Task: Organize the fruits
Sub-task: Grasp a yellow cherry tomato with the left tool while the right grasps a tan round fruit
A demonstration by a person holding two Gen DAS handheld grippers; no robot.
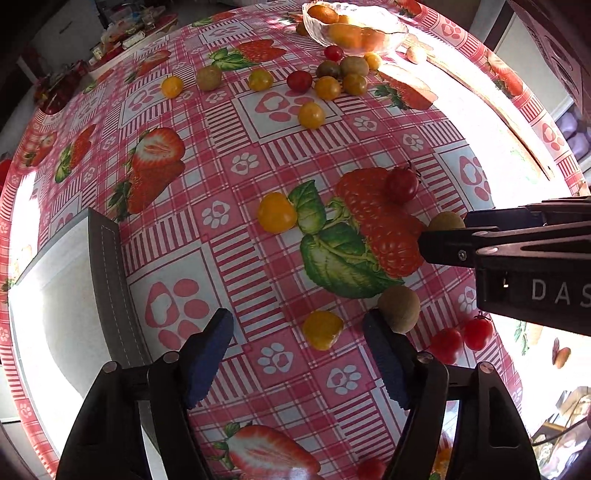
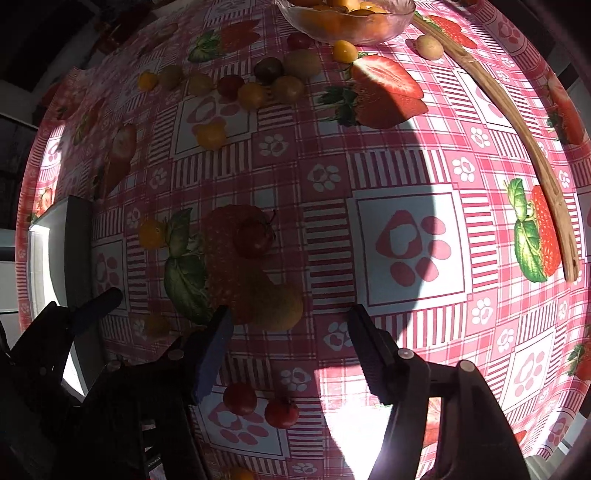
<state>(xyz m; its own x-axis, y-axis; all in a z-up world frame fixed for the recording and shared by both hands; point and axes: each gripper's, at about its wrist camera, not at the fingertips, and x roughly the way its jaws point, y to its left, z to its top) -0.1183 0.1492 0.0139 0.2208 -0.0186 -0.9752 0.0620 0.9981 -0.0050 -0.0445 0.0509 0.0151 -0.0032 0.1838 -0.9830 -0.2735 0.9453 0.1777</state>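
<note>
Small tomatoes in yellow, red and green lie scattered on a pink strawberry-print tablecloth (image 1: 258, 155). My left gripper (image 1: 297, 319) points down and is open. A yellow tomato (image 1: 322, 329) lies between its blue pads without touching them, and a green-brown fruit (image 1: 399, 308) sits against the right fingertip's outer side. My right gripper (image 2: 290, 314) also points down, open, over a green fruit (image 2: 280, 306) in shadow at its left fingertip. In the left wrist view the right gripper (image 1: 439, 245) comes in from the right beside that green fruit (image 1: 445, 221).
A glass bowl (image 1: 397, 31) of orange and yellow fruit stands at the far edge, with a cluster of tomatoes (image 1: 332, 77) in front. A white box with a grey rim (image 1: 105, 258) lies left. A wooden stick (image 2: 517, 122) lies right. Red tomatoes (image 1: 478, 332) sit near the front.
</note>
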